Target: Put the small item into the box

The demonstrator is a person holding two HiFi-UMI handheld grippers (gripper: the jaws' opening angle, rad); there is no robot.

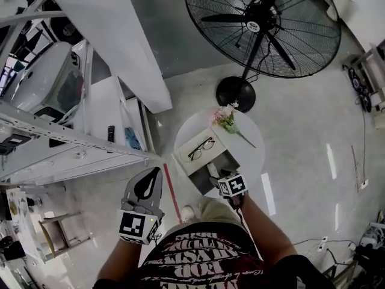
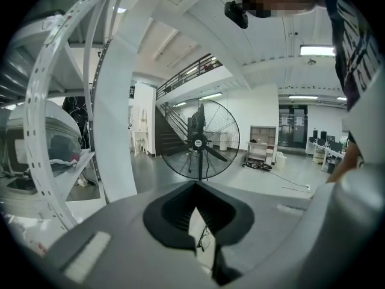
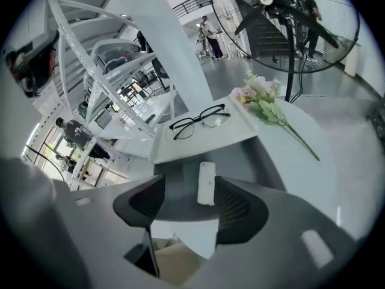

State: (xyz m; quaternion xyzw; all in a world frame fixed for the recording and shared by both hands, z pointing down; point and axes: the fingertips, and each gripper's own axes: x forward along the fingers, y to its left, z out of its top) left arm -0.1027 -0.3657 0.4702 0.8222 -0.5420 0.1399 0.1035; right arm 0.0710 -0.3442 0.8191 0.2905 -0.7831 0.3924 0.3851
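Note:
A small white oblong item (image 3: 206, 183) lies on the grey floor of the open box (image 3: 264, 155), seen in the right gripper view. My right gripper (image 3: 189, 185) hangs over the box's near edge, open, its jaws either side of the item and not closed on it. The head view shows that gripper (image 1: 220, 182) at the box (image 1: 227, 160) and hides the item. Black glasses (image 1: 201, 149) rest on the box's white lid (image 3: 198, 140). My left gripper (image 1: 158, 171) is shut and empty, held over the floor left of the table.
The box stands on a small round white table (image 1: 252, 152) with a sprig of pink flowers (image 1: 227, 119). A big pedestal fan (image 1: 264, 26) stands just beyond, its base (image 1: 236, 93) by the table. A white pillar (image 1: 114, 35) and metal shelving (image 1: 60, 137) are at the left.

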